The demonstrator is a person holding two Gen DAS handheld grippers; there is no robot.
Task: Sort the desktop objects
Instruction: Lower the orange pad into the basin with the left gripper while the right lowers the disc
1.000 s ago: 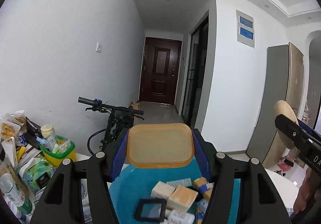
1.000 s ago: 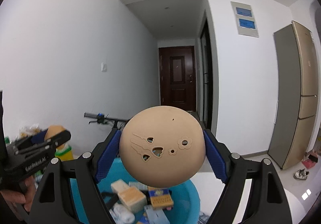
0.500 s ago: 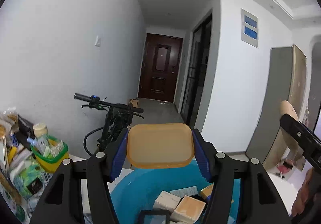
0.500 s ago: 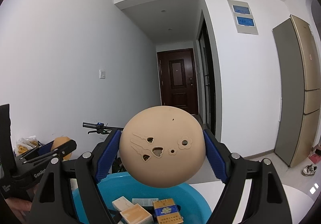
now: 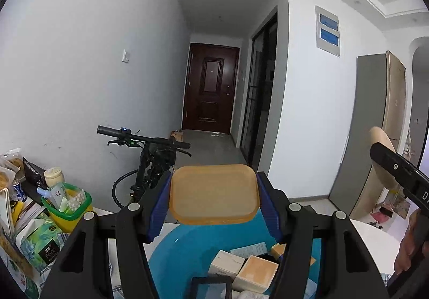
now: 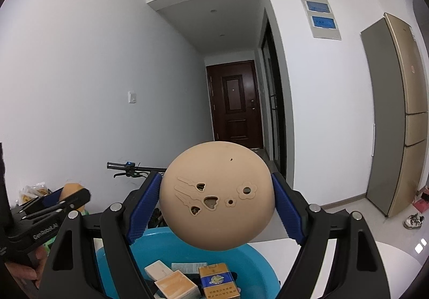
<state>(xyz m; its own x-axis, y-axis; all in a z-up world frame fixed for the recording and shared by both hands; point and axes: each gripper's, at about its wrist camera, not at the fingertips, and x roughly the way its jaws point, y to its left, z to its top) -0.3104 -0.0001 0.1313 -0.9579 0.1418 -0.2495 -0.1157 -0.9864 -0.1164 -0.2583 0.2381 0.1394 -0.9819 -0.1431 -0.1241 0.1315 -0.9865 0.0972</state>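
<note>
Two claws (image 5: 214, 205) (image 6: 217, 208), one blue basin (image 5: 187, 248), one yellow-green basket (image 5: 68, 214), one bicycle (image 5: 150, 162), one dark door (image 5: 211, 90) and two blue wall panels (image 5: 327, 28).

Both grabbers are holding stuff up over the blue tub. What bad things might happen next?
The right gripper squeezes the round tan shell with flower-shaped holes only at its curved sides, so it might slip out and drop.

The left gripper holds the flat orange rounded-rectangle lid by its edges; it could tip or slide free.

The round blue plastic basin below already holds small boxes, so anything dropped may bounce off or knock them about.
</note>
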